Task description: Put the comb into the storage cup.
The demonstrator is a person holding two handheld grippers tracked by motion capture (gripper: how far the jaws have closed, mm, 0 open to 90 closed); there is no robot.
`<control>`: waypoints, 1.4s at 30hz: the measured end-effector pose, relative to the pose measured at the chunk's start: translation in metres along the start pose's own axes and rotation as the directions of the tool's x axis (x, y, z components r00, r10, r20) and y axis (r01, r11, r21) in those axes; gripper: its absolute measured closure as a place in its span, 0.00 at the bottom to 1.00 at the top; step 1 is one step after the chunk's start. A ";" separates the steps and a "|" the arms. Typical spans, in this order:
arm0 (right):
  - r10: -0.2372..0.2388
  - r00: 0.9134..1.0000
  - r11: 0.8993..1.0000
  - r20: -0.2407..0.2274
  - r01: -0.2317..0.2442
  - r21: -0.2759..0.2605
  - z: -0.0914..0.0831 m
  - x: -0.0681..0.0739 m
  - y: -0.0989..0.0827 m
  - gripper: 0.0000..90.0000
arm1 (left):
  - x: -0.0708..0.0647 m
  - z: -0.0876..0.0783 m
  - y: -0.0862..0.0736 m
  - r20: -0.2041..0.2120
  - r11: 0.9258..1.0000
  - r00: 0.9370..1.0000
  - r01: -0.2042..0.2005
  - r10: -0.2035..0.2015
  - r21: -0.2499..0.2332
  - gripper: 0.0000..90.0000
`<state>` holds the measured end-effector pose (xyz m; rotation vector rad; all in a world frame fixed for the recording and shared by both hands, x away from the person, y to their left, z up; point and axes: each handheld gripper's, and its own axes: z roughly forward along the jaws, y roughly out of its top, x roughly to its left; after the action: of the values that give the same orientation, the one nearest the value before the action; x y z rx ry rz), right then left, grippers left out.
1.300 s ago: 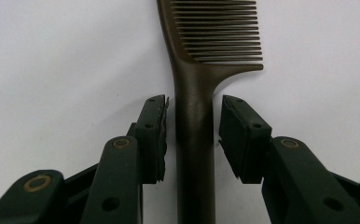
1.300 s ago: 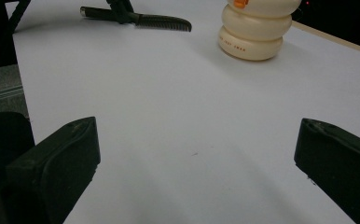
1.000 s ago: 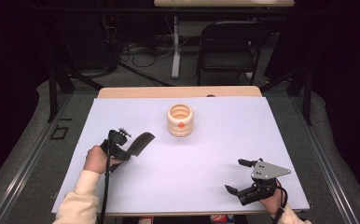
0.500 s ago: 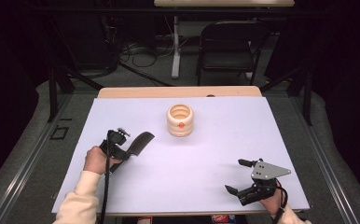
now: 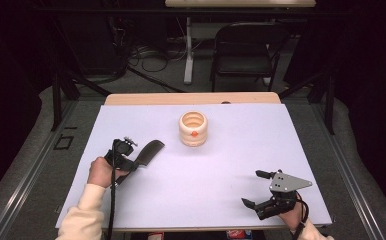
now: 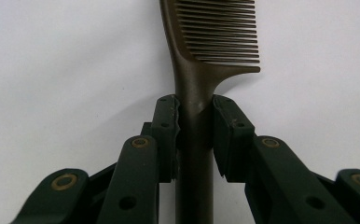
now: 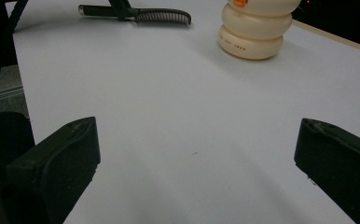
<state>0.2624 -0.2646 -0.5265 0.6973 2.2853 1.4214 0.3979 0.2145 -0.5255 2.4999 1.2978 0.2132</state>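
Left claw is clamping the comb by its handle, teeth pointing to 1 o'clock over the bench. Right claw is sitting wide, gripping nothing, at 5 o'clock from the cream jar.

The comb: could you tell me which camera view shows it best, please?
The left gripper view: comb close up, handle clamped between the pads, teeth sharp. High view shows it small; right gripper view shows it distant, side-on.
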 end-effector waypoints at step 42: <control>0.003 1.000 1.000 0.008 -0.003 -0.002 -0.001 -0.001 0.000 0.00 | -0.008 -0.029 -0.015 0.017 0.956 1.000 0.002 0.003 -0.294 0.80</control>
<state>0.2626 -0.2652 -0.5262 0.7047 2.2779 1.4196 0.3740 0.2220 -0.5029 2.2451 1.1631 0.3562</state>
